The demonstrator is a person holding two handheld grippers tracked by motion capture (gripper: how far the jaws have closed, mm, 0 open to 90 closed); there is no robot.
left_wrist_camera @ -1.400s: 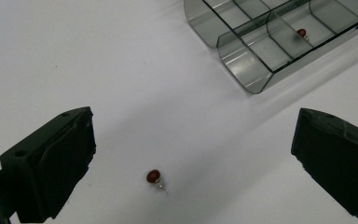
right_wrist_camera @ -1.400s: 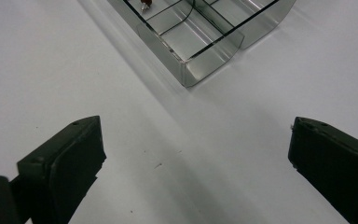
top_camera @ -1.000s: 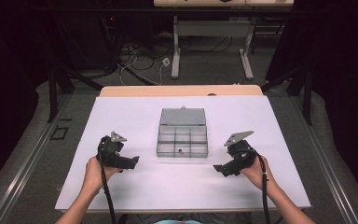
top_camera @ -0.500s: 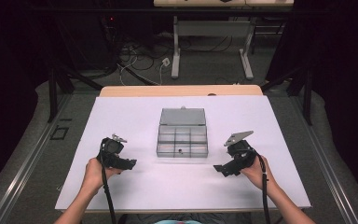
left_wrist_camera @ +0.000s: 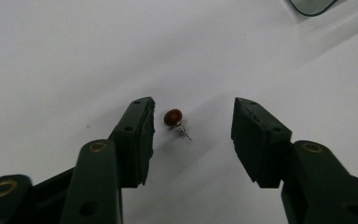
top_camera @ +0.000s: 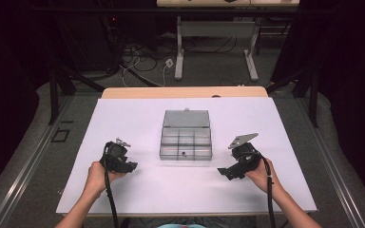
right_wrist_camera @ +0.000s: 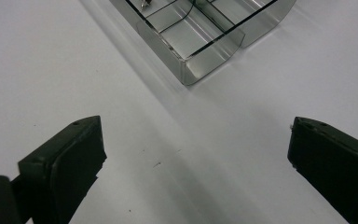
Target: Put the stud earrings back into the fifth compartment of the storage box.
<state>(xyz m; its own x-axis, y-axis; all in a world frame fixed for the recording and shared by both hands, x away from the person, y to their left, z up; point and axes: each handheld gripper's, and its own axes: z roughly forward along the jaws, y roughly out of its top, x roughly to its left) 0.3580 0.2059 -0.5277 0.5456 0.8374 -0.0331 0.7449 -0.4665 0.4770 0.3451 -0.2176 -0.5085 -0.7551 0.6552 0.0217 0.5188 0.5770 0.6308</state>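
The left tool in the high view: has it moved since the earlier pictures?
Yes, slightly: the left tool has slid toward the near table edge, away from the clear plastic compartment box. Its jaws have just been closing around a small red stud earring.

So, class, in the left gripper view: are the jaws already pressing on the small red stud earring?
No: the stud earring lies on the white table between the left gripper jaws, untouched by either.

The stud earring (left_wrist_camera: 175, 119) lies on the table (top_camera: 171, 190) between the left claw (left_wrist_camera: 191, 135) jaws, left of the compartment box (top_camera: 186, 142).

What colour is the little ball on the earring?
Dark red, on the stud earring; the left gripper view shows it best.
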